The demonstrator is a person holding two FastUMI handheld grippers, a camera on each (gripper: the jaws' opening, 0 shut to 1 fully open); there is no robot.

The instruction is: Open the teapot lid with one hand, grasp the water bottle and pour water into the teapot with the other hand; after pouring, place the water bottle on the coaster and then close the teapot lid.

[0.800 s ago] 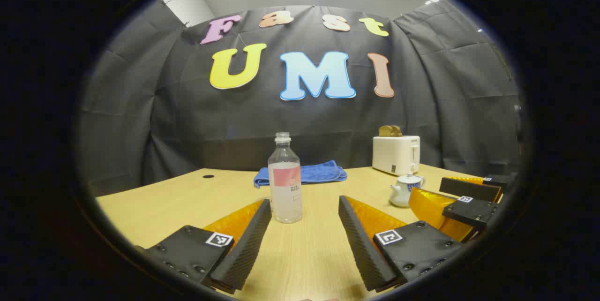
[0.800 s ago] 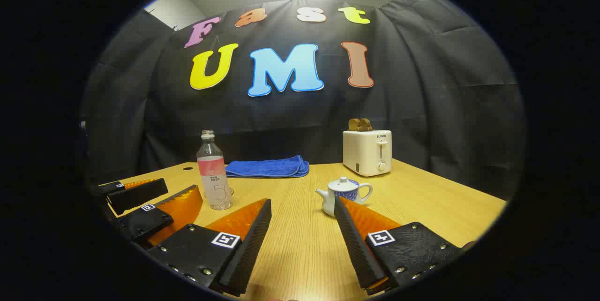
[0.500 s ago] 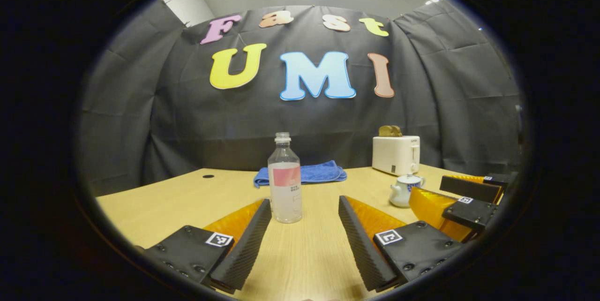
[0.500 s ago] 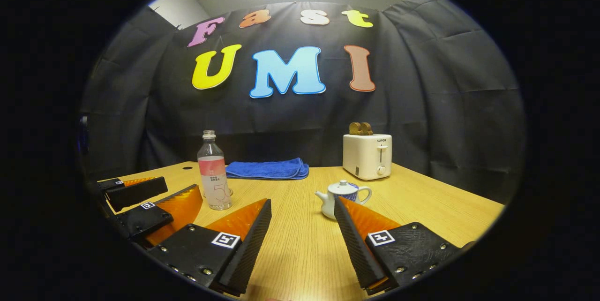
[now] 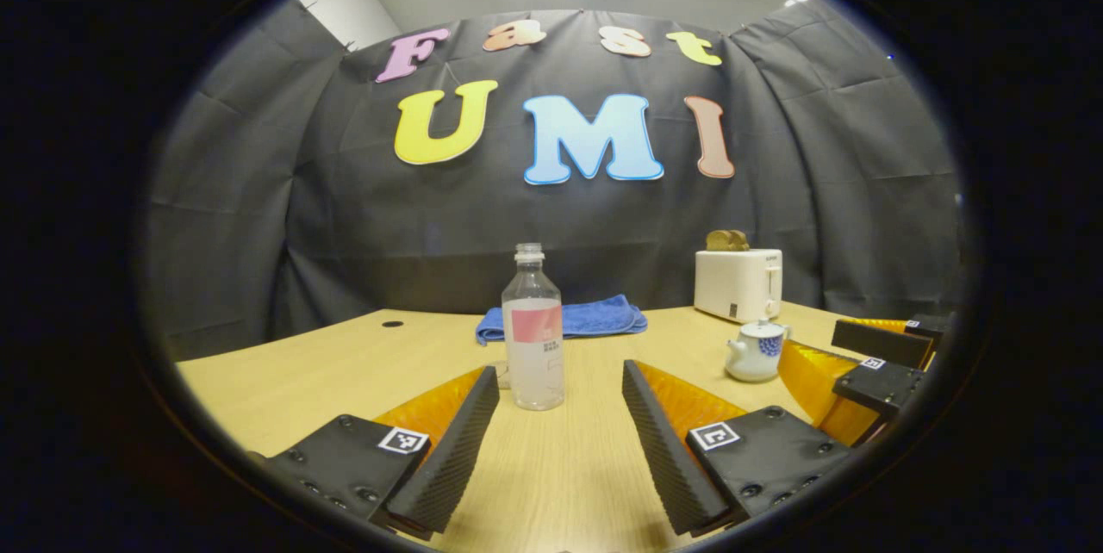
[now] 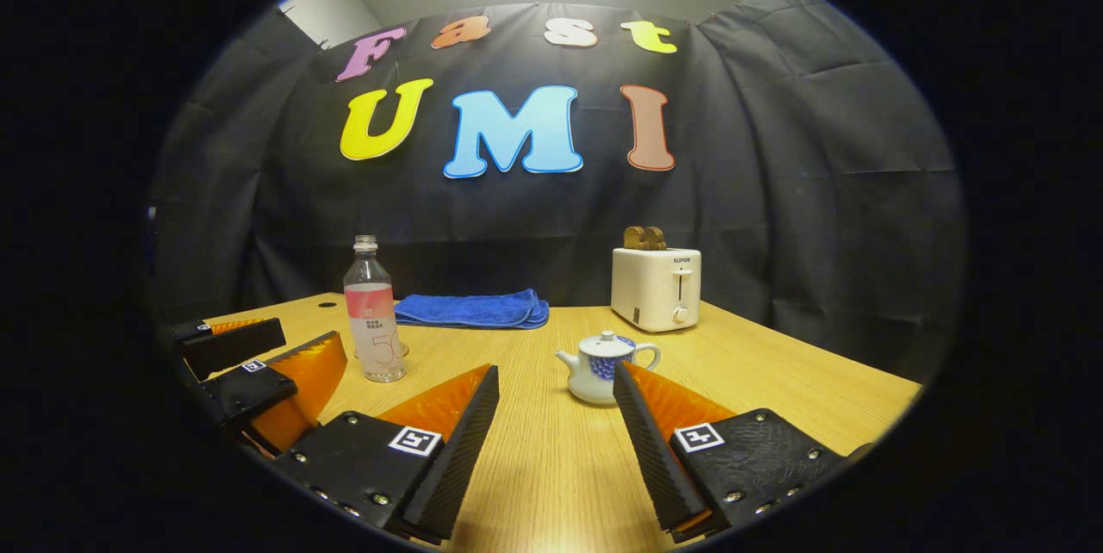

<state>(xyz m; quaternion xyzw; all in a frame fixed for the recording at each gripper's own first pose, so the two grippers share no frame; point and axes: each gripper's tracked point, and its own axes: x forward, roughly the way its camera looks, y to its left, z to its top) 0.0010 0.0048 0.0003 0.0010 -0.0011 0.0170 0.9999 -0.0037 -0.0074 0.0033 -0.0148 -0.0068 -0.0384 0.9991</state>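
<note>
A clear water bottle [image 5: 534, 338] with a pink label and no cap stands upright on the wooden table [image 5: 327, 372]. It is just ahead of my left gripper [image 5: 562, 370], which is open and holds nothing. A small round coaster [image 6: 398, 351] lies right behind the bottle [image 6: 373, 329]. The white and blue teapot [image 6: 599, 363] has its lid [image 6: 606, 341] on. It sits ahead of my right gripper [image 6: 556, 372], which is open, with its right finger partly covering the pot. Each view also shows the other gripper, open: the right gripper [image 5: 849, 359] and the left gripper [image 6: 258, 361].
A folded blue towel [image 6: 470, 310] lies at the back of the table against the booth wall. To its right stands a white toaster [image 6: 657, 288] with bread in it. Bare table [image 6: 775, 381] stretches to the right of the teapot.
Both grippers have drifted slightly. In the right gripper view the teapot and bottle have slid left. In the left gripper view the bottle has slid a little right. Both grippers stay open.
</note>
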